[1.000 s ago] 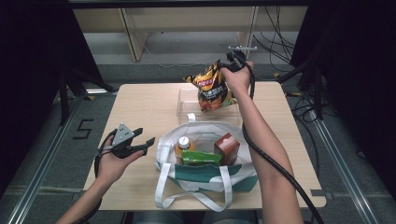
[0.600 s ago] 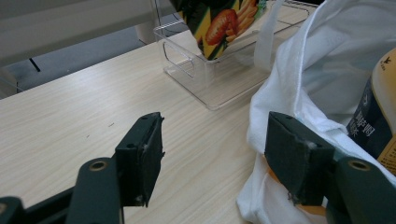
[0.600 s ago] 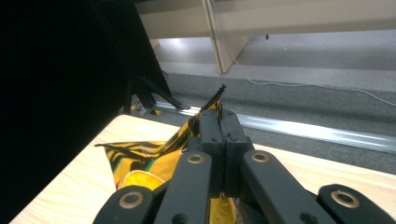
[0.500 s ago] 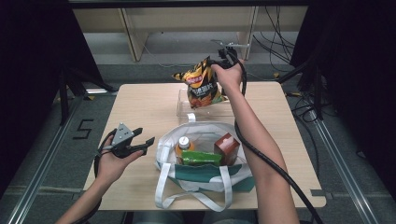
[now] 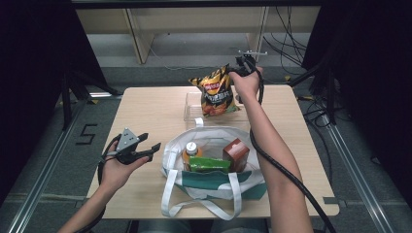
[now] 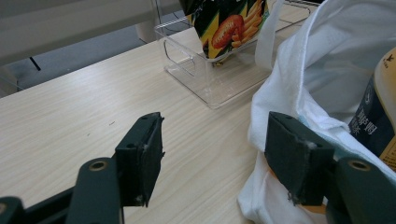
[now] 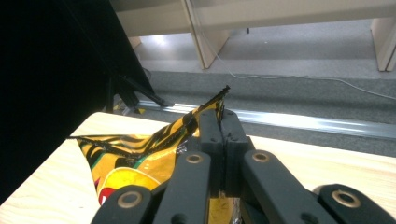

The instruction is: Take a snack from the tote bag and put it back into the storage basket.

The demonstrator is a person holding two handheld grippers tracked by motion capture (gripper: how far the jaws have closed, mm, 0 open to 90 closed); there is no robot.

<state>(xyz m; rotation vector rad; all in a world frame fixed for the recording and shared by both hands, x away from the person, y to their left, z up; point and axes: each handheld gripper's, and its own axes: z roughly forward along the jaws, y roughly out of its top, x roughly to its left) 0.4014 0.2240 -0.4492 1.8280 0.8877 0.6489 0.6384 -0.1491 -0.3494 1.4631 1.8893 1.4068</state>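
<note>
From the high view: right claw [image 5: 241,73] clamped on the top corner of the chip bag [image 5: 217,92], held at 12 o'clock of the surface [image 5: 145,111], bag bottom dipping into the clear bin [image 5: 192,108]; just at 6 o'clock of the bin, the white tote bag [image 5: 214,170] with a bottle [image 5: 190,151], a green box [image 5: 209,165] and a red carton [image 5: 236,153] inside; left claw [image 5: 143,148] at 9 o'clock of the tote, parked on the surface, jaws apart and empty. From the left gripper view: left claw [image 6: 215,163] wide open, one pad close beside the tote cloth [image 6: 299,93] but gripping nothing, chip bag [image 6: 229,25] hanging in the bin [image 6: 205,79] at 12 o'clock. From the right gripper view: right claw [image 7: 219,123] shut tight on the crimped edge of the chip bag [image 7: 140,149]. Judged step: lowering the chips into the bin. Next, probably: sinking a little further until the bag settles inside the walls, then letting go
</note>
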